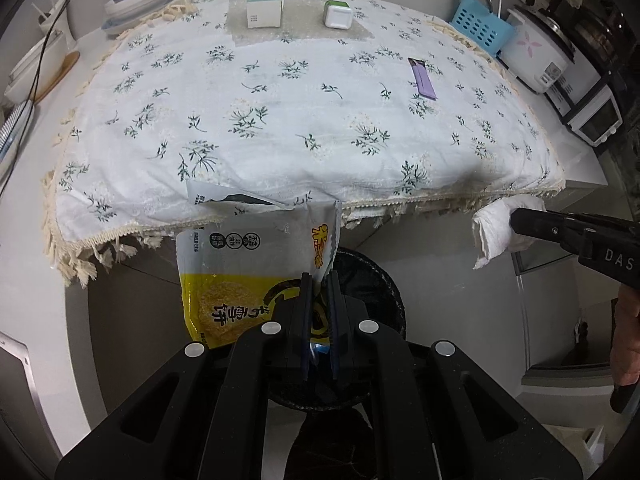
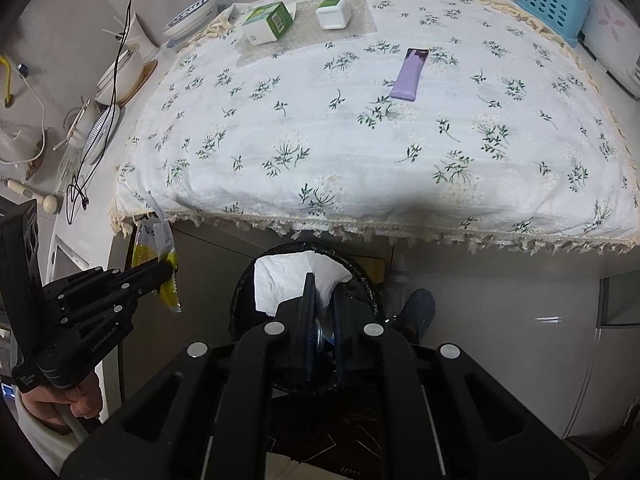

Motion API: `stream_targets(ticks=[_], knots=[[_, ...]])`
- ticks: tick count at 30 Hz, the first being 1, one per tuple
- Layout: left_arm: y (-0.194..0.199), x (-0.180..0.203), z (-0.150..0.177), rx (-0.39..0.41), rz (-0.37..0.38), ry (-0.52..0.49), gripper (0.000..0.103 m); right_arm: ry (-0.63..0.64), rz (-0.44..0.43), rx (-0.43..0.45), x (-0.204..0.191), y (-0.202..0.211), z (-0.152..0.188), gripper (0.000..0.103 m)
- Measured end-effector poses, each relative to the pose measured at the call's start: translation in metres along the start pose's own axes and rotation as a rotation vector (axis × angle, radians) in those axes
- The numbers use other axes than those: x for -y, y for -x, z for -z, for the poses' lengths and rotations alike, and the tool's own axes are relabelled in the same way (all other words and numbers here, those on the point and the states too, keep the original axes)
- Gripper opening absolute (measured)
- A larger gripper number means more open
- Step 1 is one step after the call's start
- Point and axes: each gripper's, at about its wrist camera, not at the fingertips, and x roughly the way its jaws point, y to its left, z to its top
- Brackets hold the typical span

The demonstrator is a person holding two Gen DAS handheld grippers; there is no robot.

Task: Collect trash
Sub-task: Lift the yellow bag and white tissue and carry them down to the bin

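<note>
Open black round bin mouth (image 2: 372, 280) below fringed floral tablecloth edge (image 2: 360, 228); overhang crowds back rim, front approach free.

Left hand-held gripper (image 1: 319, 280): matte black moulded body with four spread linkage arms, each capped by a round silver pin head, and triangular cut-outs lower down. Two flat black fingers (image 1: 306, 304) carry dark blue pads. Seen at the lower left of the right wrist view, its handle bears small white lettering. The hand (image 2: 66, 398) on that handle emerges from a white sleeve (image 2: 36, 440).

Right hand-held gripper (image 2: 323, 284): same black build, silver pins and blue-padded fingers (image 2: 309, 304). At the right edge of the left wrist view its side shows pale "DAS" lettering and a small screw.
</note>
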Motion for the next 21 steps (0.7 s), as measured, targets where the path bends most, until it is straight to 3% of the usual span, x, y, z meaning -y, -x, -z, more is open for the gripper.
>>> stream_targets(ticks=[21], knots=[[-0.086,-0.004,0.071,-0.06,0.03,-0.001,0.006,0.076,0.016,-0.089,-0.014,-0.093,0.053,0.007]])
